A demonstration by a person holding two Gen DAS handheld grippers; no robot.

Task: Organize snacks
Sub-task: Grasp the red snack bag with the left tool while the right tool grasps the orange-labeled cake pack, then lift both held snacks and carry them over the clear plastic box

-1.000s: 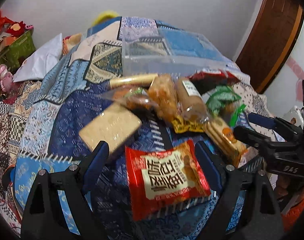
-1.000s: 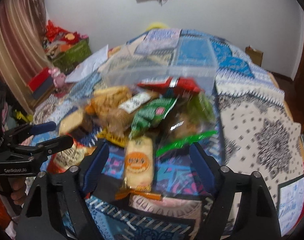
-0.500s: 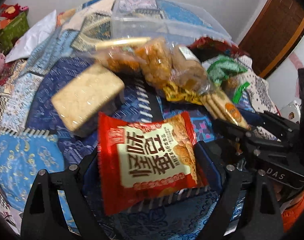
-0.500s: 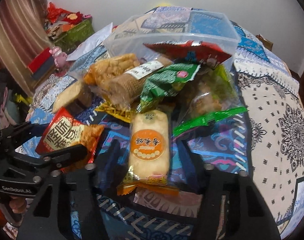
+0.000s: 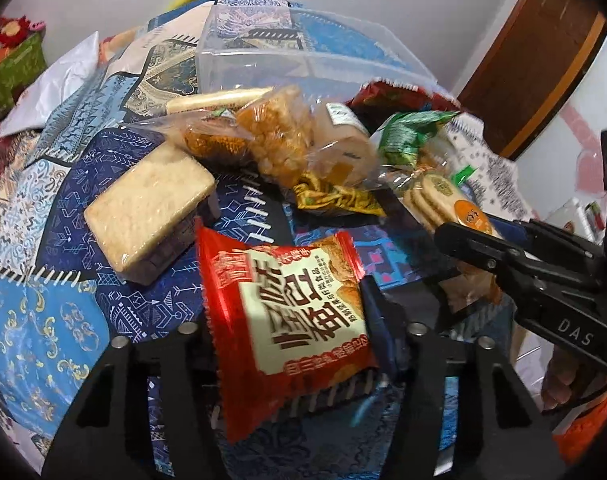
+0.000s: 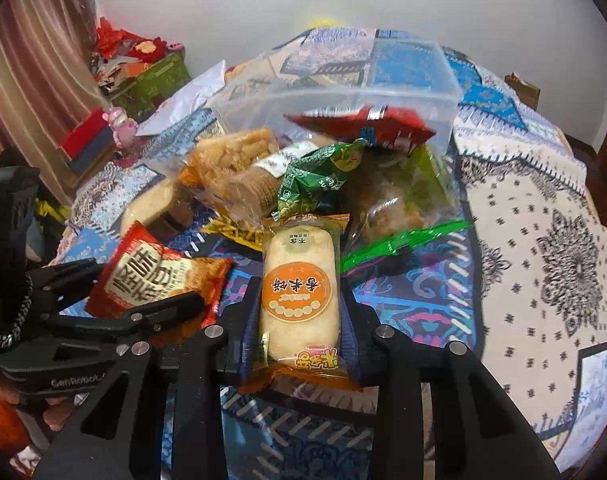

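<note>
My left gripper (image 5: 287, 304) is shut on a red snack packet (image 5: 291, 312) with large Chinese letters, lifted off the quilt; the packet also shows in the right wrist view (image 6: 151, 276). My right gripper (image 6: 299, 292) is shut on a rice cracker pack with an orange label (image 6: 299, 296); the pack also shows in the left wrist view (image 5: 443, 200). A heap of snacks lies ahead: a square cracker block (image 5: 147, 204), a puffed orange bar (image 5: 279, 132), a green packet (image 6: 315, 176). A clear plastic box (image 6: 403, 80) stands behind the heap.
A patterned quilt (image 6: 543, 240) covers the bed. A red packet (image 6: 363, 120) leans against the box's front. A bag with a green zip strip (image 6: 403, 208) lies right of the heap. Boxes and toys (image 6: 143, 76) sit at the far left by a curtain.
Both grippers have closed on their packs: the left on the red packet, the right on the orange-label rice cracker. Both packs have lifted slightly off the quilt.
</note>
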